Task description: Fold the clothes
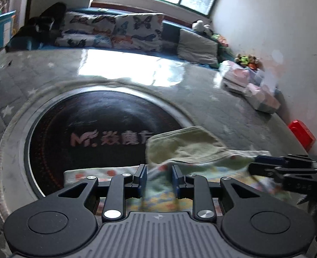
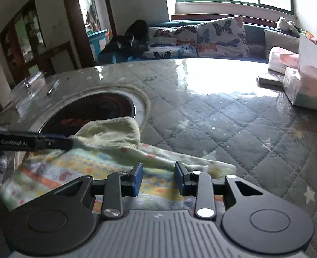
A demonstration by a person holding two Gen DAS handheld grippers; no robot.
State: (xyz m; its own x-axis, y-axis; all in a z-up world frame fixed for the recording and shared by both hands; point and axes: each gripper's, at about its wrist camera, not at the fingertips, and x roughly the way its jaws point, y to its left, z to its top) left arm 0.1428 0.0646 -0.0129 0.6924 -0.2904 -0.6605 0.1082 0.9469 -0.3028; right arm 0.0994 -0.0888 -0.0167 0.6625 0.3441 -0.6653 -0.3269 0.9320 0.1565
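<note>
Now | left gripper (image 1: 157, 177) parted, straddling patterned garment (image 2: 76, 167) | right gripper (image 2: 158, 179) parted, empty, garment hem at 12 o'clock

Both views sit low and close over the desk (image 1: 212, 111), each looking forward along its own tool toward the window and the cushioned bench. The left view faces slightly right toward the wall, the right view slightly left toward the doorway. Both share the patterned garment (image 1: 186, 148) (image 2: 106, 133), the dark round inset (image 1: 98, 120) (image 2: 102, 107) and the butterfly cushions (image 1: 137, 30) (image 2: 220, 36).
</note>
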